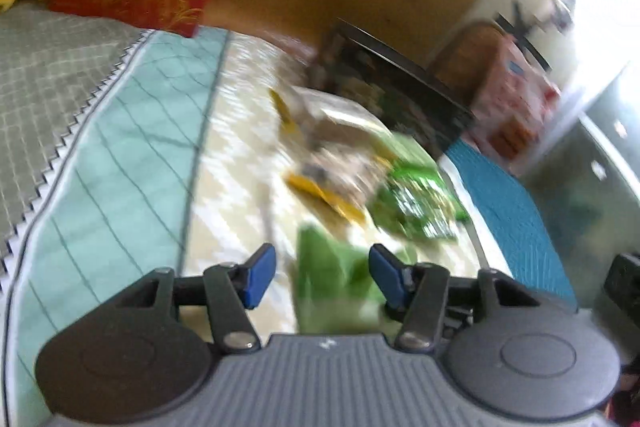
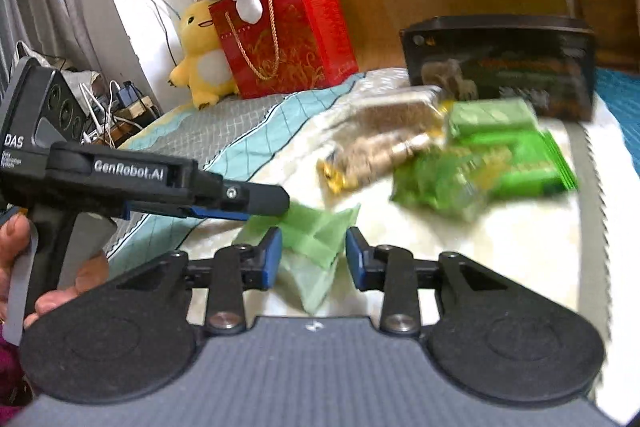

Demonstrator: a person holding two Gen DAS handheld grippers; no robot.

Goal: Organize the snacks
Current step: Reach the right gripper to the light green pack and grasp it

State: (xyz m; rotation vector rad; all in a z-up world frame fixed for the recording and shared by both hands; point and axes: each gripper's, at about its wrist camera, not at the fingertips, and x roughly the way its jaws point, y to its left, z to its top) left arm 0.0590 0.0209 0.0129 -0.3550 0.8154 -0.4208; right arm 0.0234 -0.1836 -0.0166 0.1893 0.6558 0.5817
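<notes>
I see pale green packet (image 2: 310, 251) flat on bed quilt (image 2: 420, 227), between right gripper (image 2: 313, 259) pads, jaws apart, no squeeze. Left gripper (image 1: 322, 277) straddles same packet, also apart. Snack pile (image 2: 452, 159) beyond, dark box (image 2: 500, 63) farthest.

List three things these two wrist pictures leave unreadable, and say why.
1. Print on the green snack packets: motion blur, both views.
2. Contents of the dark box: blurred, its front faces the camera.
3. Whether the left gripper touches the pale green bag: blurred in the left view.
</notes>
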